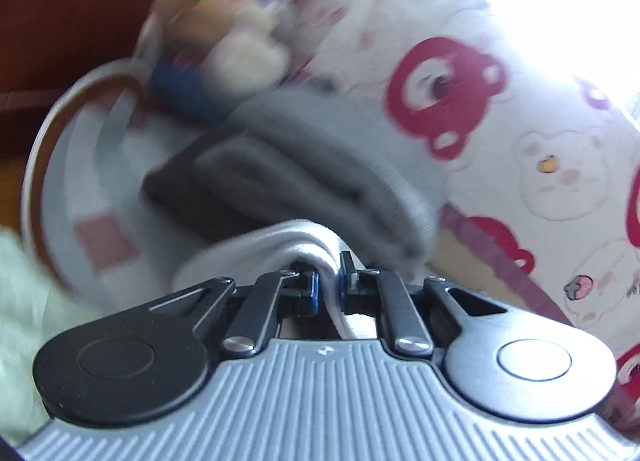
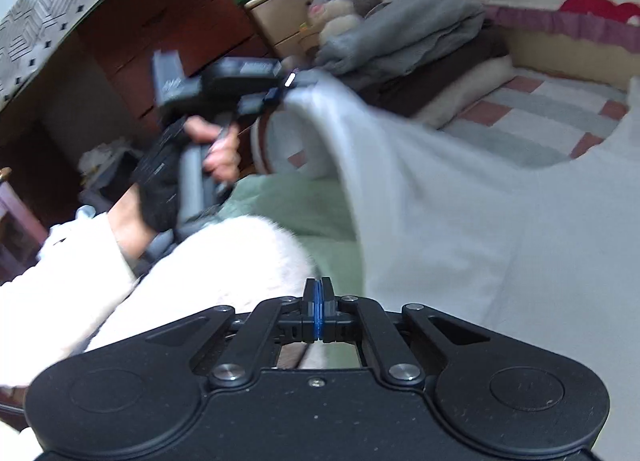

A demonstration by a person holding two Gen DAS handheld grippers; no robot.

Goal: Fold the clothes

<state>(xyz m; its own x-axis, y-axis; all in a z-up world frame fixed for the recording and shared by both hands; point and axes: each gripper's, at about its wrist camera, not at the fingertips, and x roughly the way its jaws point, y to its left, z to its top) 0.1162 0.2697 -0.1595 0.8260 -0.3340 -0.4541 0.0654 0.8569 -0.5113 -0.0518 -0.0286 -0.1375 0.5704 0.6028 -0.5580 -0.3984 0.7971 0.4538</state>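
Currently L gripper (image 1: 328, 287) pinches white garment (image 1: 256, 253) fold btwn slightly parted fingers; R gripper (image 2: 319, 303) clenched, empty.

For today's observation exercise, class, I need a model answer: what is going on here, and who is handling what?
A person is folding laundry on a bed, a handheld gripper in each hand. The left gripper has an edge of a white garment between its pads and lifts it, the cloth draping down over the bed. The right gripper is shut, with nothing visibly between its pads. A stack of folded clothes already lies by the bear-print cushion, next to a plush rabbit.
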